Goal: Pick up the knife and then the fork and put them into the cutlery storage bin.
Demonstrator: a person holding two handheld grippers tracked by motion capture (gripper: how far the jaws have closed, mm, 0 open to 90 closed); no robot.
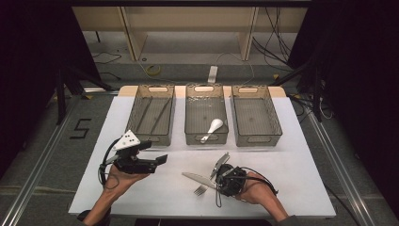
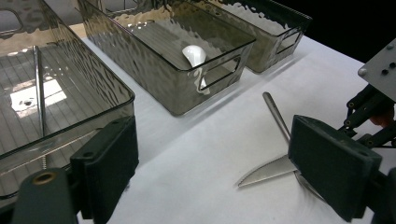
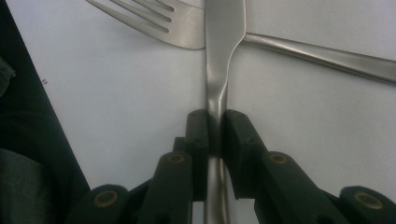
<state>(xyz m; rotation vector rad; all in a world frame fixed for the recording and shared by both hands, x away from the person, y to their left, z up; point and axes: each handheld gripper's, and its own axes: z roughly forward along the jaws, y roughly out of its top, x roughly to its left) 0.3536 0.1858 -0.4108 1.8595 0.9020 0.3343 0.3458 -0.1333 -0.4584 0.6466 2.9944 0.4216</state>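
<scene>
White surface (image 1: 155,188), right claw (image 3: 214,126) pinching the slim steel table knife (image 3: 223,42); left claw (image 2: 210,172) open. Knife might snag the steel fork (image 3: 154,21) underneath when lifted.

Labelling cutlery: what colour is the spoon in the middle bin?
White; the spoon shows best in the left gripper view.

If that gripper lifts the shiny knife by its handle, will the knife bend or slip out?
The knife looks like solid polished metal, so it will probably stay stiff. Its smooth, narrow handle sits between the right gripper pads, so it might swivel or slide a little. It lies across the fork, which may get nudged.
</scene>
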